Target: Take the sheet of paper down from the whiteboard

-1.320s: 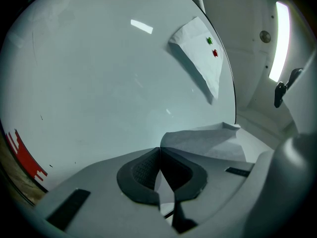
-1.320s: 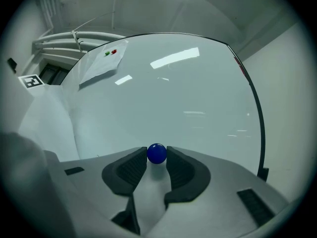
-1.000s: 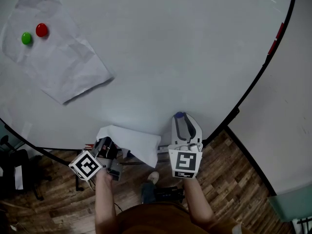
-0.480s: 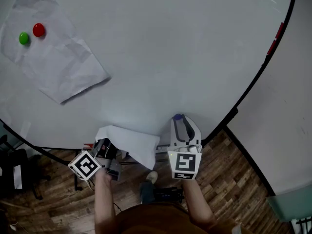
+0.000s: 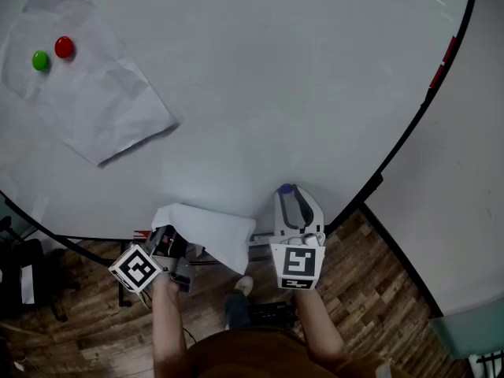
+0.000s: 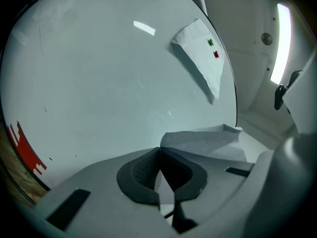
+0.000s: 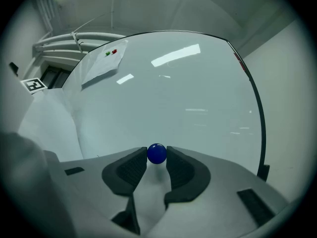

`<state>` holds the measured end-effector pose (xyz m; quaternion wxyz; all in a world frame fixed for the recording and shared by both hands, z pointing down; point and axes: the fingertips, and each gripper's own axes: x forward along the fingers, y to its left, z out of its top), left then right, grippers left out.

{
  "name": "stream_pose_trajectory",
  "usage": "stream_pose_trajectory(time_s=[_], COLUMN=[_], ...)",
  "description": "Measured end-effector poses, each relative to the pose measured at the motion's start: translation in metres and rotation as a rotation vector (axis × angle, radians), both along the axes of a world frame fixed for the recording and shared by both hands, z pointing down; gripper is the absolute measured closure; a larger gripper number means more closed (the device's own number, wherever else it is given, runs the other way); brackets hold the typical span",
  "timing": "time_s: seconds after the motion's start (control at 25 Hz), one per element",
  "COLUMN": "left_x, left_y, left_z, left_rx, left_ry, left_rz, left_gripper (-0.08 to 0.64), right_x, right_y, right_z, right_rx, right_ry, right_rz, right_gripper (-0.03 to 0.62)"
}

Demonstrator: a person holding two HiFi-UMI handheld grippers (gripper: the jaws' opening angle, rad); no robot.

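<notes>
At the far left of the whiteboard I see a creased sheet of paper lying against the board, with a green magnet and a red magnet side by side on its upper part. Lower down, just off the board's bottom edge, my left gripper has its fingers closed tight on a second sheet of paper. The edge of that sheet is pinched between the pads, and the rest folds out loose in front of the board and above the wooden floor. Just beside it to the right, my right gripper points at the board, its fingers gripping a small blue ball magnet at their tips. The ball sits right against the board's surface near the bottom edge. Further right, the board's black frame curves down, with a pale wall past it.
</notes>
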<state>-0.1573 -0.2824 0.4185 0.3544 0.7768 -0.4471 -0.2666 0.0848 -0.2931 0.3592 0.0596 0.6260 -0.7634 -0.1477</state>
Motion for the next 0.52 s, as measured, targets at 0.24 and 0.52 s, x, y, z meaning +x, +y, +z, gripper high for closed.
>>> stream_pose_trajectory(time_s=[0.24, 0.52], left_x=[-0.003, 0.0019], left_y=[0.0006, 0.0023], left_z=[-0.0016, -0.0045], left_rx=[0.0, 0.015], left_ry=[-0.012, -0.01], left_rz=[-0.007, 0.011], left_gripper=[0.535, 0.535], right_x=[-0.0036, -0.0016], right_y=[0.0018, 0.0041], right_z=[-0.0014, -0.0033], right_rx=[0.004, 0.01], right_ry=[-0.001, -0.009], right_rz=[-0.01, -0.009], right_gripper=[0.457, 0.457])
